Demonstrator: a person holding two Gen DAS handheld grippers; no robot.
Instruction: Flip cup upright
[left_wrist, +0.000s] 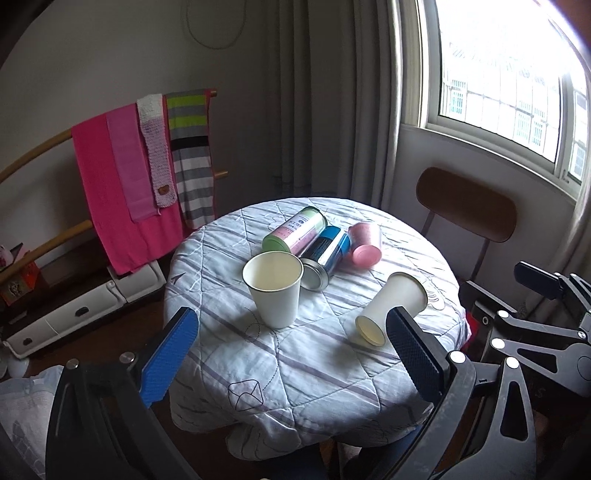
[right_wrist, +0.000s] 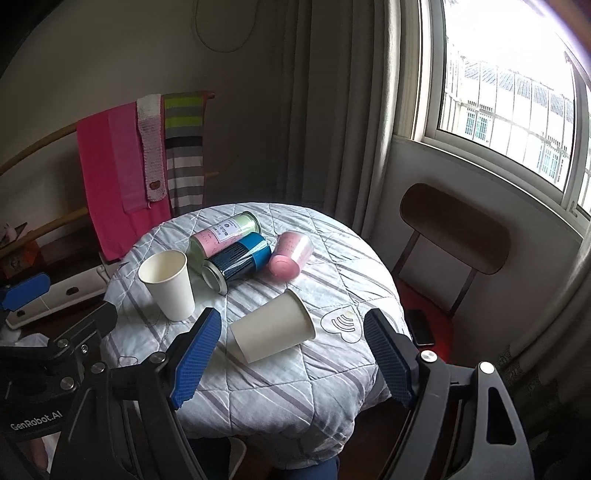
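Presently, in the left wrist view, the left gripper (left_wrist: 291, 350) is hanging spread and empty short of the round table (left_wrist: 295, 406), where one paper cup (left_wrist: 274, 291) is standing upright while the tipped paper cup (left_wrist: 393, 308) is lying on its side near the right edge, so the flip is not yet done. In the right wrist view, the right gripper (right_wrist: 295, 354) is hovering spread and empty, framing the tipped paper cup (right_wrist: 273, 326) without touching it, while the green-and-pink canister (right_wrist: 225, 234), blue tin (right_wrist: 240, 258) and pink cup (right_wrist: 290, 253) are lying well behind, obstructing nothing.
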